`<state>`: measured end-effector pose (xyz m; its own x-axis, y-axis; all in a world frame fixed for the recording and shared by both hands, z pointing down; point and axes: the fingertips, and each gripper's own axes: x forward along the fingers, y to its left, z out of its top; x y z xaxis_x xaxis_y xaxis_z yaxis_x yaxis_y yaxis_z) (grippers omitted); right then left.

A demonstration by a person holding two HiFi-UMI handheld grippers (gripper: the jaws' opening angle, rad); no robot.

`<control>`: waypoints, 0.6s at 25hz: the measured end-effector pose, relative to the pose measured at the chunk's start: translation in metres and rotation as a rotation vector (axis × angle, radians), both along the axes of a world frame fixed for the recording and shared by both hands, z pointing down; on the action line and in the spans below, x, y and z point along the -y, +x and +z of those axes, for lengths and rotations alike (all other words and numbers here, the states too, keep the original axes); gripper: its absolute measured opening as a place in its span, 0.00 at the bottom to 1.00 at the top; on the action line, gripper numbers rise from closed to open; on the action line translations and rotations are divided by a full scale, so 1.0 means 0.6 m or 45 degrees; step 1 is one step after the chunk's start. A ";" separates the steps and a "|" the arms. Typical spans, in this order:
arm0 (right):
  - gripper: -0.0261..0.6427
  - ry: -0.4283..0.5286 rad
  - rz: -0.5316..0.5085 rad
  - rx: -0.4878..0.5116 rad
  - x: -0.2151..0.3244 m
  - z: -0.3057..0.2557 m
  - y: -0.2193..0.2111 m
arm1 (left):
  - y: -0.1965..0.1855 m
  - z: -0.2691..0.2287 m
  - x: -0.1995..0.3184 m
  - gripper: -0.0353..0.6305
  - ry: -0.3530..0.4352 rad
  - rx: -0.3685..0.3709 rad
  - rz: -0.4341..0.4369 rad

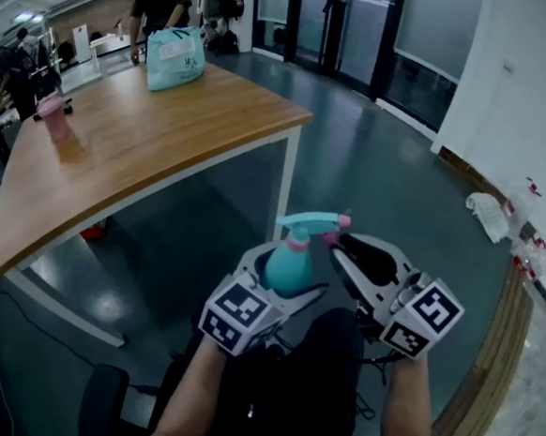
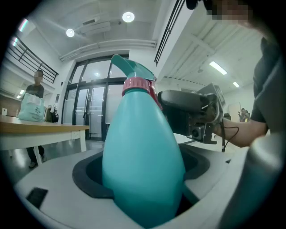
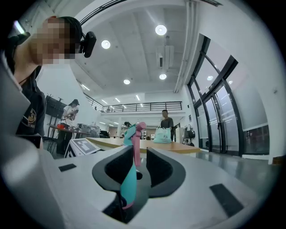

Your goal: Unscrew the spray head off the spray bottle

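I hold a teal spray bottle (image 1: 288, 266) in the air above my lap. My left gripper (image 1: 285, 279) is shut on its wide body (image 2: 143, 156), with both pads pressed on its sides. The teal spray head (image 1: 309, 224) with its pink collar (image 2: 136, 84) points to the right. My right gripper (image 1: 343, 249) reaches in from the right at the head. In the right gripper view the head's teal and pink trigger (image 3: 133, 147) stands edge-on between the pads (image 3: 158, 167), and a narrow gap shows on its right side.
A wooden table (image 1: 135, 138) stands ahead on the left, with a teal bag (image 1: 175, 57) and a pink bottle (image 1: 54, 117) on it. A black chair (image 1: 104, 404) is at my lower left. A wooden ledge (image 1: 491, 355) runs along the right. People stand at the back.
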<state>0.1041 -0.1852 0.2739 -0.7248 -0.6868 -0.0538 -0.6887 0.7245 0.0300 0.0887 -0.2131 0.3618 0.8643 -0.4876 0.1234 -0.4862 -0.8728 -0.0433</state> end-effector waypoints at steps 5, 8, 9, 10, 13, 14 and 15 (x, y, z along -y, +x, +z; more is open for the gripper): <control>0.19 0.048 -0.029 0.034 -0.025 -0.034 -0.020 | -0.013 0.009 0.023 0.69 -0.018 0.023 -0.131; 0.19 0.002 -0.028 0.062 -0.028 -0.034 -0.055 | -0.010 0.009 0.026 0.69 -0.009 0.038 -0.165; 0.19 -0.022 0.009 0.058 -0.021 -0.027 -0.062 | -0.008 0.009 0.025 0.69 -0.003 0.045 -0.171; 0.19 -0.045 0.050 0.048 -0.013 -0.018 -0.067 | -0.007 0.010 0.024 0.69 0.003 0.052 -0.176; 0.24 -0.094 0.127 0.025 0.003 0.003 -0.075 | -0.006 0.010 0.023 0.69 0.021 0.067 -0.193; 0.25 -0.102 0.136 0.027 0.005 0.005 -0.075 | -0.006 0.010 0.024 0.69 0.026 0.072 -0.201; 0.25 -0.106 0.141 0.031 0.005 0.005 -0.075 | -0.005 0.011 0.024 0.69 0.031 0.079 -0.208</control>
<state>0.0591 -0.1885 0.2768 -0.6433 -0.7655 -0.0100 -0.7645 0.6431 -0.0448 0.0857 -0.2275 0.3682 0.7642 -0.6247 0.1608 -0.6175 -0.7805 -0.0978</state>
